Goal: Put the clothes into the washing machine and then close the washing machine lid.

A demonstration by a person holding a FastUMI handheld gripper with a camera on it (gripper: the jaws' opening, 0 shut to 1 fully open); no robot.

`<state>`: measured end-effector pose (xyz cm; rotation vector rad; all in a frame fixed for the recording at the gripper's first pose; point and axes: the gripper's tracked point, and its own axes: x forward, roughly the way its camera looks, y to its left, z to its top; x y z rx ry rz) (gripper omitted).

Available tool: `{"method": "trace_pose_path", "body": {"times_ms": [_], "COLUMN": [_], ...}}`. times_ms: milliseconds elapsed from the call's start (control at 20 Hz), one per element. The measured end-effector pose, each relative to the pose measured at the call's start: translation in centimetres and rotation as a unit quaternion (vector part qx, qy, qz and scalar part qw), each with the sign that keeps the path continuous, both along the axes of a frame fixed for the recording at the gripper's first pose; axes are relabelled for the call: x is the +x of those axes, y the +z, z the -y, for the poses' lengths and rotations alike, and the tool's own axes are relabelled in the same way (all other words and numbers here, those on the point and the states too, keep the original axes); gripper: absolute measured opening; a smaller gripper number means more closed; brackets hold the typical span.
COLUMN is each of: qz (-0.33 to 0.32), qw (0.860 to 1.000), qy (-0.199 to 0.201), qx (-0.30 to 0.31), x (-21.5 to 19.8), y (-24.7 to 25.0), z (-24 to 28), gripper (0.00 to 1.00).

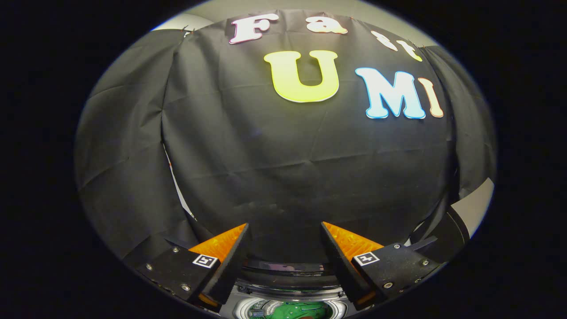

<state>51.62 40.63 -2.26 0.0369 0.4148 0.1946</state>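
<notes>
My jaws [285,232] stand wide and empty above the washer [288,301]; green clothes [301,310] below could snag the lid [283,267].

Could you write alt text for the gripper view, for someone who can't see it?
The gripper hangs with its two fingers spread open and holding nothing, pointing at the black cloth wall of the booth. Below and between the fingers sits the round opening of a washing machine, with something green inside its drum.
</notes>
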Motion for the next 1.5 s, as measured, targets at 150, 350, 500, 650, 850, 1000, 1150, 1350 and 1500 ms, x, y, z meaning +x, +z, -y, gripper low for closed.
{"method": "trace_pose_path", "body": {"times_ms": [150, 350, 500, 650, 850, 1000, 1150, 1350, 1500], "qz": [-0.007, -0.031, -0.051, -0.048, -0.041, -0.024, -0.011, -0.002, 0.005], "qw": [1.000, 0.999, 0.998, 0.998, 0.999, 0.999, 0.999, 0.999, 0.999], "qy": [0.014, 0.014, 0.020, 0.030, 0.035, 0.036, 0.036, 0.038, 0.038], "qx": [-0.016, -0.010, -0.008, -0.006, -0.004, -0.005, -0.006, -0.007, -0.008], "x": [0.5, 0.0, -0.8, -1.6, -3.2, -4.4, -5.7, -7.4, -8.9], "y": [-0.3, -0.7, -0.9, -0.7, -0.6, -0.5, -0.6, -0.7, -1.0], "z": [-0.2, 0.0, -0.1, -0.1, -0.1, 0.0, 0.0, 0.1, 0.1], "gripper": [0.96, 0.96, 0.96, 0.96, 0.96, 0.96, 0.96, 0.96, 0.96]}}
